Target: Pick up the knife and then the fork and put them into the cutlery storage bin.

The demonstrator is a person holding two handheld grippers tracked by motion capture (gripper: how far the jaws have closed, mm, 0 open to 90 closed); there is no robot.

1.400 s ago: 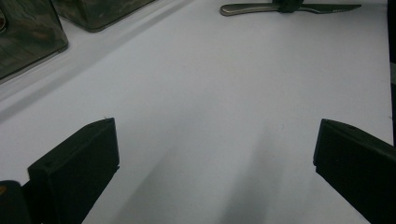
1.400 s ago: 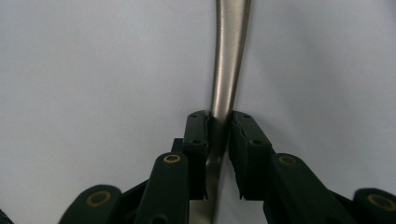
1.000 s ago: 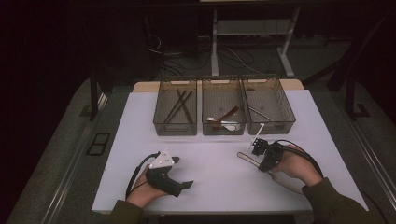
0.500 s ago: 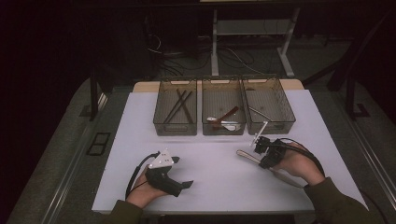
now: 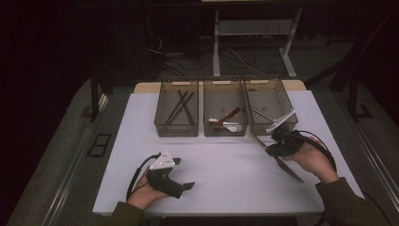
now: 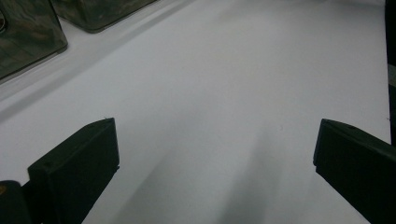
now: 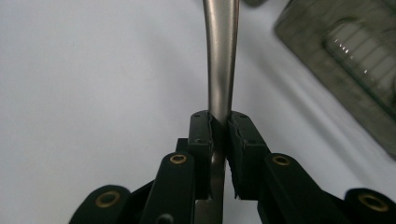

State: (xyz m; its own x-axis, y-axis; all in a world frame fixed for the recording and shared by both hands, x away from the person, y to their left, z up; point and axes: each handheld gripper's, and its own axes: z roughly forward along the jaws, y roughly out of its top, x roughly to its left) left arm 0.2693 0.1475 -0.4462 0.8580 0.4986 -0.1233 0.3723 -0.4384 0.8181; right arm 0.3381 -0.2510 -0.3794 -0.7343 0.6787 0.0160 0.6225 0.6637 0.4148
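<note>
While the right hand-held gripper (image 7: 219,135) clamps a metal knife (image 7: 220,56) above the desk (image 5: 226,174), it stays near the right basket (image 5: 270,106). The left hand-held gripper (image 6: 210,154) rests wide apart, holding nothing.

Taking the middle basket (image 5: 225,113) as the landmark: it stands on the table (image 5: 221,188) near the far edge, with the left basket (image 5: 177,114) just beside it on its left and the right basket (image 5: 269,109) just beside it on its right, the three in one row. Two sticks (image 5: 182,106) lie crossed in the left basket. Utensils (image 5: 225,120) lie in the middle basket, toward its near wall. To the near right of the middle basket, the right gripper (image 5: 275,147) sits before the right basket, a metal utensil (image 5: 282,162) between its jaws and slanting across the table. To the near left of the middle basket, well apart, the left gripper (image 5: 186,187) rests close to the table's near edge.
</note>
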